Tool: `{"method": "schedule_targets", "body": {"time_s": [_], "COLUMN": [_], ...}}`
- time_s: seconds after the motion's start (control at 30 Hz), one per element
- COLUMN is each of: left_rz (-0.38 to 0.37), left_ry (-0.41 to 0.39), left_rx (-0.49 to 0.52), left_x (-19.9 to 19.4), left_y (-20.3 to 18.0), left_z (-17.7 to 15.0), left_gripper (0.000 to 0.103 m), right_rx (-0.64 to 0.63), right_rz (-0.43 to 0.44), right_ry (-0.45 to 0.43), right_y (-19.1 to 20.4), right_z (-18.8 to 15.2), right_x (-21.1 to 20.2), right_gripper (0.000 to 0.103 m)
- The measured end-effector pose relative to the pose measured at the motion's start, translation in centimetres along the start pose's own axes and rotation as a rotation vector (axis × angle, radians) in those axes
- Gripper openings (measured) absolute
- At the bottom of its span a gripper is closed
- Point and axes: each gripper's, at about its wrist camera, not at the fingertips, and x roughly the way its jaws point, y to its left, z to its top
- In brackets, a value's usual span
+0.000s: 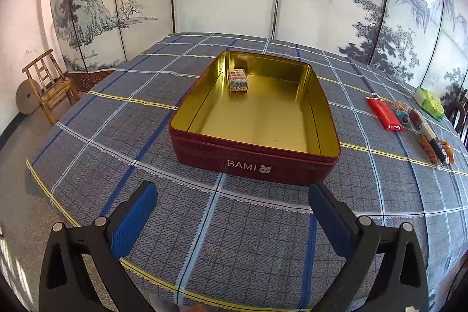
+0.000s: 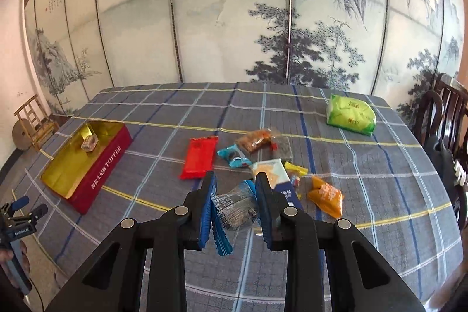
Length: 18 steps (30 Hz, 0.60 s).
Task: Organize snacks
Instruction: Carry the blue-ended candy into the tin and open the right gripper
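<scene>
A red tin (image 1: 204,151) with a gold inside stands open on the checked tablecloth; one small wrapped snack (image 1: 237,80) lies in its far left corner. My left gripper (image 1: 232,212) is open and empty, just in front of the tin. The tin also shows at the left in the right wrist view (image 2: 102,165). My right gripper (image 2: 235,195) is shut on a clear and blue snack packet (image 2: 234,209), held above the cloth. Loose snacks lie beyond it: a red packet (image 2: 199,157), a light blue one (image 2: 234,155), an orange one (image 2: 326,195).
A green packet (image 2: 351,114) lies far right on the table. More wrapped snacks (image 2: 260,141) lie in the pile. A dark wooden chair (image 2: 444,113) stands at the right edge. A small wooden chair (image 1: 49,84) stands on the floor at the left. A painted folding screen stands behind the table.
</scene>
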Motion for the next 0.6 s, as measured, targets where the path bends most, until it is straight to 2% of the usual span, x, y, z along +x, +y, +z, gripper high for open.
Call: {"method": "schedule_targets", "body": {"time_s": [0.37,0.6], "left_rz": [0.012,0.052], "left_ry": [-0.030,-0.033], "left_rx": [-0.074,-0.101], "left_x": [-2.1,-3.5], "left_y": [3.9,6.5], "left_z": [-1.3,-2.7], "left_gripper": [0.102,0.102], "right_rx": [-0.142,-0.232], "right_rz": [0.089,0.154], "right_ry": [-0.085,-0.115], "right_y": [10.3,18.0], "right_z": [5.6,8.6], "right_x": [1.1,3.1], "right_gripper": [0.028,0.028]}}
